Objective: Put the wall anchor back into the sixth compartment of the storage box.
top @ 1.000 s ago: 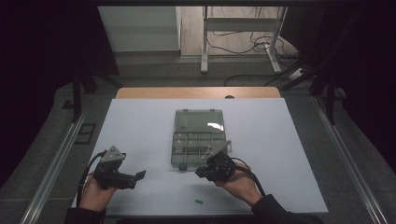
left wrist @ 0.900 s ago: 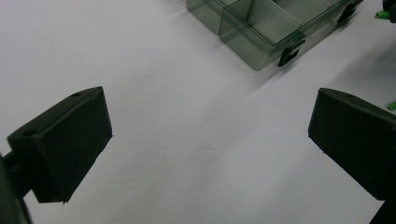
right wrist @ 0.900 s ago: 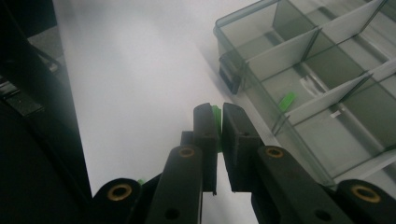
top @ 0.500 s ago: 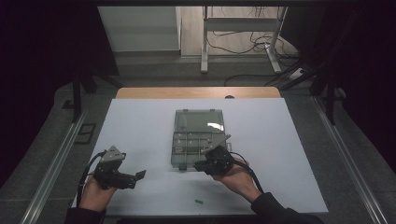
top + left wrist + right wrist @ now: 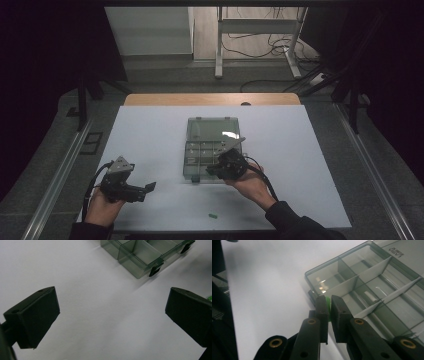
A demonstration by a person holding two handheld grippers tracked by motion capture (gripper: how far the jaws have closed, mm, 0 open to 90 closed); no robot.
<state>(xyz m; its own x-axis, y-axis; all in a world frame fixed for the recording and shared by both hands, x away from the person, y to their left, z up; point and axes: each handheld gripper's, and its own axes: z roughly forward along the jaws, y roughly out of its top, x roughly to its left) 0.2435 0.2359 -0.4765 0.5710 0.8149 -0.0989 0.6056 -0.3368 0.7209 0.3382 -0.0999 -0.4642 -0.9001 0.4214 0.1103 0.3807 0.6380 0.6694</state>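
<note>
Green plastic, a small piece [image 5: 327, 305], sat pinched between the right gripper's [image 5: 328, 307] nearly closed jaws just above the near edge of the compartment box [image 5: 212, 131], poised, I judged, for dropping in. Another green bit [image 5: 213, 216] lay by the table's [image 5: 150, 130] near edge. The left gripper [image 5: 112, 312] rested wide apart, empty.

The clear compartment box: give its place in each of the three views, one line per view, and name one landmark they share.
High view: the compartment box lies open at mid-table, the right gripper at its near edge.
Left gripper view: top edge, right of centre, beyond the open jaws.
Right gripper view: upper right, just past the jaws, which pinch a small green piece.
Shared landmark: the box's black latches on its near edge.
</note>
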